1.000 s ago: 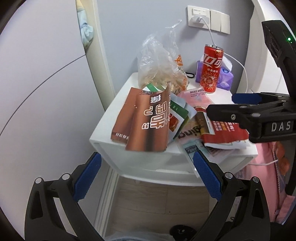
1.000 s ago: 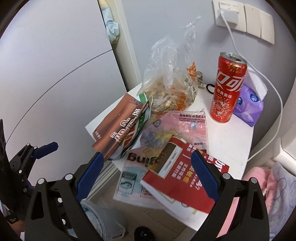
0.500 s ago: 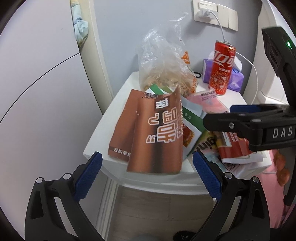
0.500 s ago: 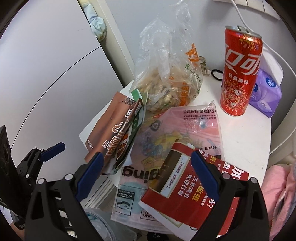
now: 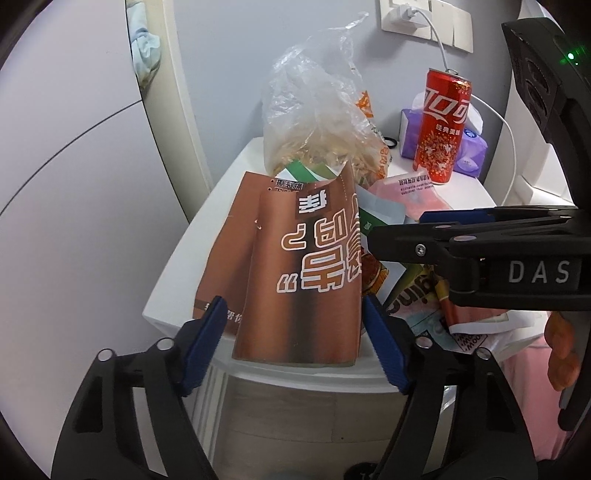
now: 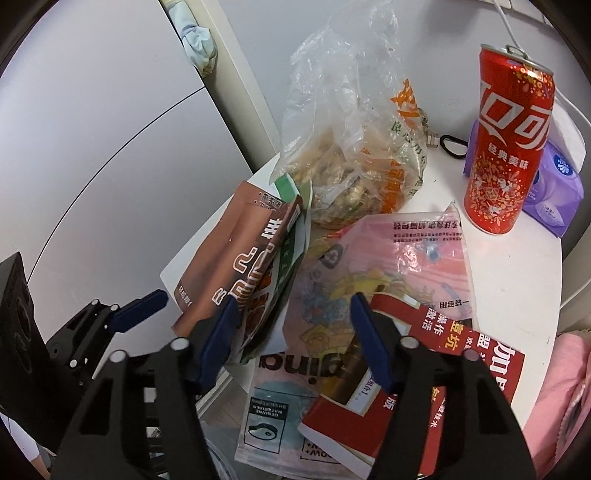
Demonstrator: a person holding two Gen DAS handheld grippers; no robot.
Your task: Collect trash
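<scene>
A brown snack pouch [image 5: 295, 277] lies on the near left part of the white bedside table [image 5: 184, 266]. Its near edge sits between the blue pads of my left gripper [image 5: 293, 343], whose jaws are closing; no pad visibly presses on it. My right gripper [image 6: 293, 339] is also closing, over a pink printed bag [image 6: 388, 266] lying between its pads. The brown pouch [image 6: 236, 266] and a green wrapper [image 6: 291, 251] lie by its left pad. A red leaflet [image 6: 424, 369] lies under its right finger. The right gripper [image 5: 399, 230] crosses the left wrist view from the right.
At the back stand a clear plastic bag of food scraps [image 6: 351, 147], a red cola can [image 6: 506, 147] and a purple tissue pack [image 6: 554, 184]. A white cable runs from the wall socket [image 5: 406, 14]. Pink fabric [image 6: 569, 387] lies at the right.
Both grippers have moved down and closer to the table, so the wrappers look larger. Both pairs of jaws have narrowed from wide open.
</scene>
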